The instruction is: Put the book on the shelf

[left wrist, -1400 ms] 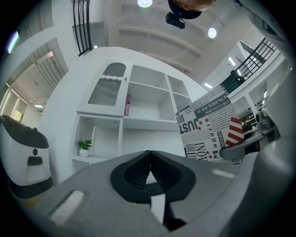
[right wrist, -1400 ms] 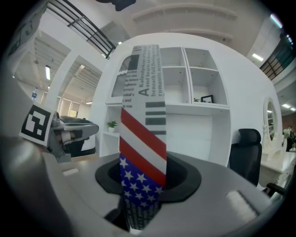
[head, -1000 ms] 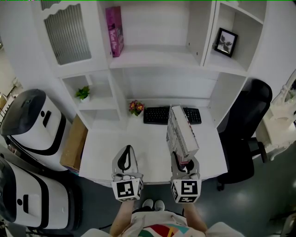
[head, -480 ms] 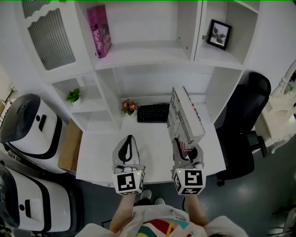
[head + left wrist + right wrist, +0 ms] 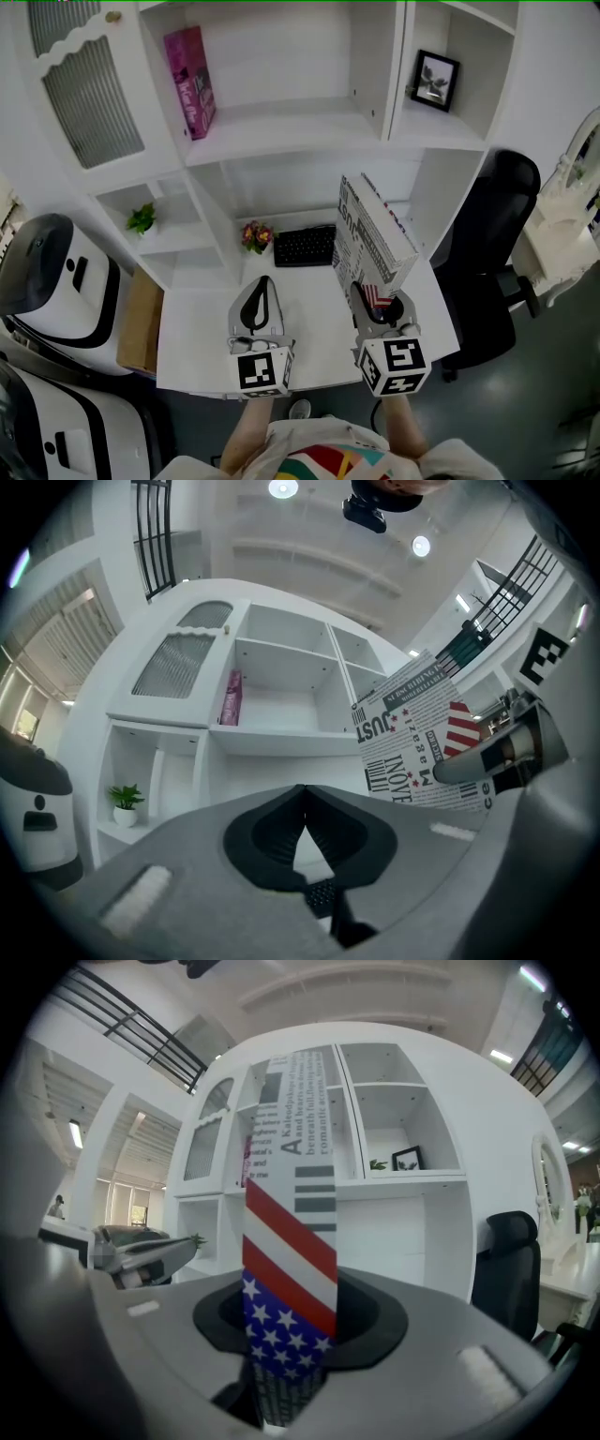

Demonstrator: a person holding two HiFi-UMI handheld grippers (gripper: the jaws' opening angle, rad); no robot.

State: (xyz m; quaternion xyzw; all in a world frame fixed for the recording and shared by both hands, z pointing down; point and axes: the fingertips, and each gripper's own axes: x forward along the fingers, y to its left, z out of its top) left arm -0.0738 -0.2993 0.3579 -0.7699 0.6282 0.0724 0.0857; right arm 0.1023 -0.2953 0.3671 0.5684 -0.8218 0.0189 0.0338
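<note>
Right gripper (image 5: 380, 302) grips the book (image 5: 373, 236); left gripper (image 5: 262, 281) closed, empty.

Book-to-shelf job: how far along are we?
Done: the book is up off the desk, clamped in the right gripper. In hand: it is held in front of the shelf, not yet on it. Left: set it there, likely by the pink book, and release. The left gripper is shut, empty.
</note>
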